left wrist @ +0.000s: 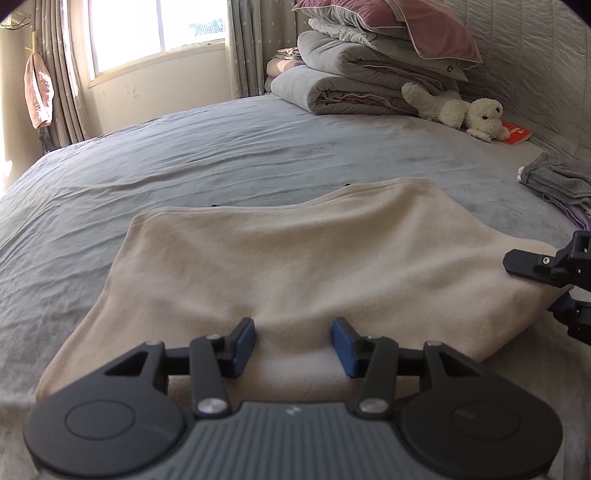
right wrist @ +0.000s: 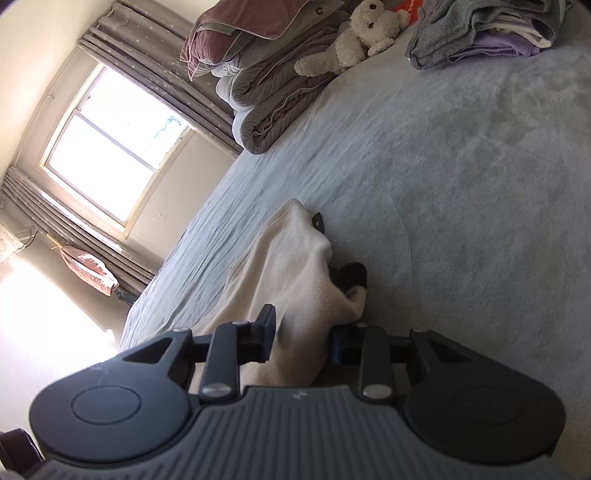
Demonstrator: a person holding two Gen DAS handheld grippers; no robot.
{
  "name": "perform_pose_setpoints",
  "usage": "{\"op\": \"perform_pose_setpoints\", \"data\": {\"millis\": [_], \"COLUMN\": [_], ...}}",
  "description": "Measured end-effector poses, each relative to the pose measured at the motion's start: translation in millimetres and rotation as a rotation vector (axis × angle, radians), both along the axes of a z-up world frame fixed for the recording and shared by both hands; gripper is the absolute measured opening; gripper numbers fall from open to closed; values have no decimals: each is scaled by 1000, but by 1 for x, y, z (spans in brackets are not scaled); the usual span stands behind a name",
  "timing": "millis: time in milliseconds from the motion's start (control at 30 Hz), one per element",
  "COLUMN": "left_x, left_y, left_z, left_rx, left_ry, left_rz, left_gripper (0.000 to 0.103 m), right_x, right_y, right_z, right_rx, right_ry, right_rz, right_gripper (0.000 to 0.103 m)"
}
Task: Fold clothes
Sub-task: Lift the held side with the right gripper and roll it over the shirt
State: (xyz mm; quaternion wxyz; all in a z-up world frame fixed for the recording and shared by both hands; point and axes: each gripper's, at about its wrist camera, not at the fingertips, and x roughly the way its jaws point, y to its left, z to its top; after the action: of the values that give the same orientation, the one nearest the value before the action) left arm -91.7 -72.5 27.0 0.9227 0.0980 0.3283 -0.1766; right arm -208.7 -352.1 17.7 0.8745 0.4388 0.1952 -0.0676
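Two hand-held grippers, left [left wrist: 294,345] and right [right wrist: 302,338], spread apart (astride fleecy cream garment [left wrist: 295,258])

Bed [left wrist: 258,155] under a wrinkled grey sheet; folded grey quilts [left wrist: 354,77] stacked at its far edge, a mauve pillow [left wrist: 399,22] on top; white plush dog [left wrist: 458,110] lying against the stack, red booklet [left wrist: 517,133] just beside it; window [left wrist: 155,33] with star-print curtains [left wrist: 243,44]; pink cloth [left wrist: 37,92] hanging at left.
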Motion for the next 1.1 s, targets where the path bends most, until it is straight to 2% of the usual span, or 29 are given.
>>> {"op": "perform_pose_setpoints", "data": {"millis": [67, 133, 200, 300, 333, 367, 400, 433, 467, 733, 867, 967, 1100], "left_x": [1, 2, 1, 1, 1, 2, 2, 2, 2, 4, 8, 12, 14], "left_y": [1, 2, 2, 1, 2, 2, 2, 2, 2, 5, 8, 21, 39], "left_z": [0, -1, -1, -1, -1, -1, -1, -1, -1, -1, 1, 2, 0], "left_rx": [-9, -15, -11, -12, -14, -17, -18, -18, -19, -32, -41, -103, -185], "left_ry": [7, 11, 7, 7, 9, 11, 11, 12, 12, 24, 40, 79, 125], "left_rz": [-1, -2, -5, -4, -4, -3, -3, -4, -4, -7, -32, -24, -2], "left_gripper": [48, 48, 48, 48, 48, 48, 48, 48, 48, 48, 49, 50, 60], "right_x": [0, 3, 4, 4, 4, 4, 4, 4, 4, 9, 11, 14, 18], "right_y": [1, 2, 1, 1, 4, 9, 13, 16, 20, 25, 34, 41, 49], "right_z": [5, 2, -5, -9, -6, -1, 4, 8, 11, 15, 25, 29, 32], "right_rx": [-3, 11, 32, 45, 22, -17, -55, -85, -114, -133, -204, -242, -286], "right_ry": [-32, -7, 31, 47, 27, 14, 0, -15, -30, -53, -86, -101, -116], "right_rz": [5, 7, -6, -9, 3, 6, 9, 8, 7, -9, 7, 11, 14], "right_gripper": [31, 33, 41, 43, 43, 40, 31, 26, 25, 24, 23, 23, 23]}}
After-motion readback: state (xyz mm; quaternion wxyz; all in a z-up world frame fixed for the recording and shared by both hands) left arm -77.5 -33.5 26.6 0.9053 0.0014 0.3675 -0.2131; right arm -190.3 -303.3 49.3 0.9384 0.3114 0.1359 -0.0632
